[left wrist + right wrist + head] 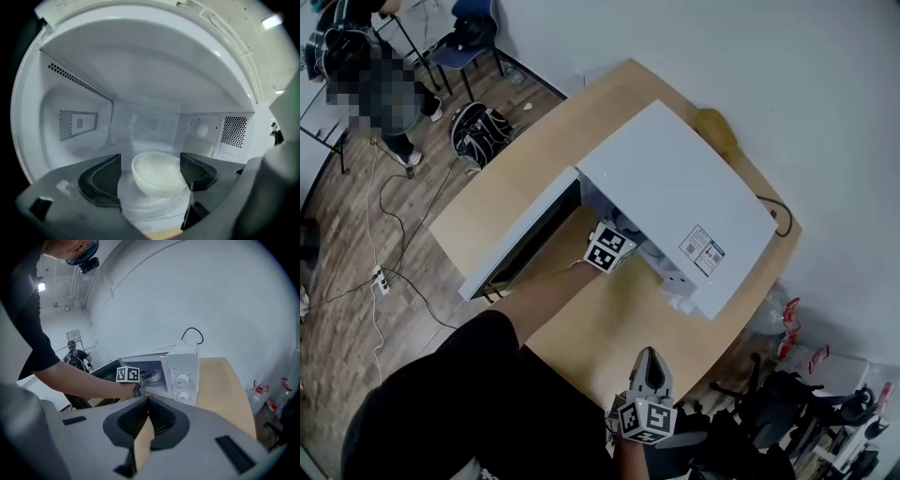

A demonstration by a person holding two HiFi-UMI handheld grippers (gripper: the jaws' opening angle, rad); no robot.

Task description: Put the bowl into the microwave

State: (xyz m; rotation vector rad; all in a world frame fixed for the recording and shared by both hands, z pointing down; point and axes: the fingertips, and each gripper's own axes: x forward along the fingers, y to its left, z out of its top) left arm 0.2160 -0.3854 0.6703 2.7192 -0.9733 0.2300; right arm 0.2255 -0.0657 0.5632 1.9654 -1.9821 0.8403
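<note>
- There is one white microwave (675, 187) on one wooden table (516, 178). Its door (520, 234) stands wide open to the left side.
- There is one white bowl (157, 176), and it is inside the microwave. It rests on the round glass plate (154, 208) on the floor of the cavity.
- There are two grippers. The left gripper (150, 159) reaches into the cavity, and its two jaws are spread apart with the bowl between them. A gap shows between the left pad (101, 180) and the bowl. The right pad (197, 171) is just at the rim of the bowl; I cannot tell if it touches. So this gripper is released, not clamped on the bowl.
- The right gripper (148, 404) is held low, near the body of the person and well apart from the microwave. Its two jaws are pressed together at the tips and nothing is between them.
- The front panel of the microwave has two round knobs, one upper (183, 379) and one lower (183, 396).
- One black cable (778, 211) makes a loop behind the microwave.
- On the floor to the left lies one dark backpack (478, 131), and beyond it stands one blue chair (473, 23).
</note>
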